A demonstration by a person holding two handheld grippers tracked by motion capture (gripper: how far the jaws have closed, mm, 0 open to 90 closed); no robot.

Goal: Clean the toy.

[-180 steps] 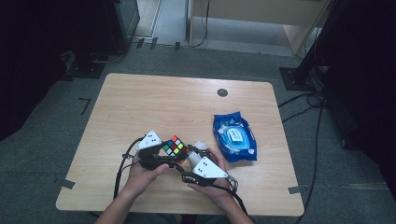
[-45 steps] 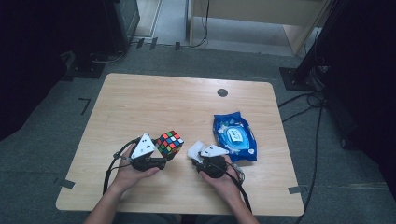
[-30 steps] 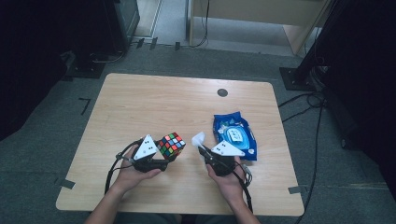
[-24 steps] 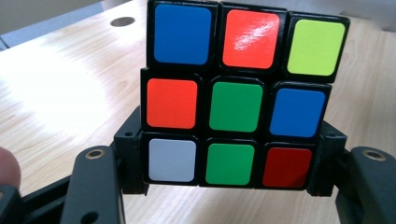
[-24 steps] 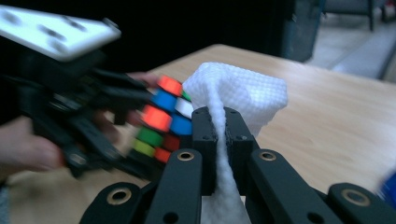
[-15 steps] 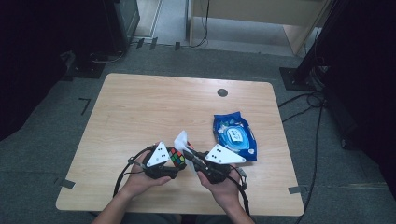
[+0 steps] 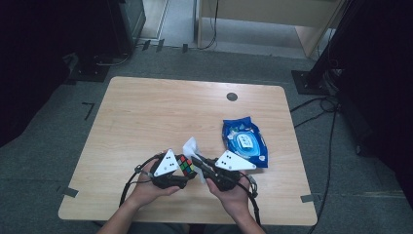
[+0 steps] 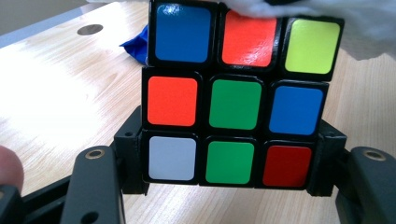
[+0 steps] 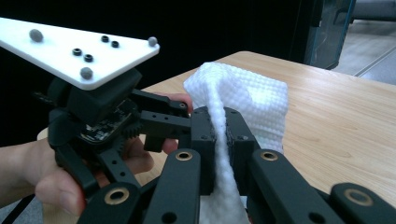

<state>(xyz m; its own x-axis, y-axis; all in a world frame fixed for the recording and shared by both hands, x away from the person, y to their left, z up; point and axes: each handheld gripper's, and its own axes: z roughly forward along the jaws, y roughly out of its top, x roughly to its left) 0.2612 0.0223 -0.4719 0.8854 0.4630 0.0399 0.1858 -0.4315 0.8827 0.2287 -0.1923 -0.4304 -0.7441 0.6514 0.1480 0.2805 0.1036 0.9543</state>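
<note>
The left claw [image 8: 224,186] is gripping the puzzle cube [image 8: 233,93] — jaws clamping its sides. The right claw [image 9: 219,140] is pinching a white wipe [image 9: 243,98], pressing it against the cube's top.

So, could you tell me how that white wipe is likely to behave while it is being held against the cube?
The white wipe probably stays floppy: it folds and drapes where the right gripper pinches it. Its dimpled weave suggests it grips rather than slides. It looks light, so it likely presses only gently on the cube clamped in the left gripper.
</note>
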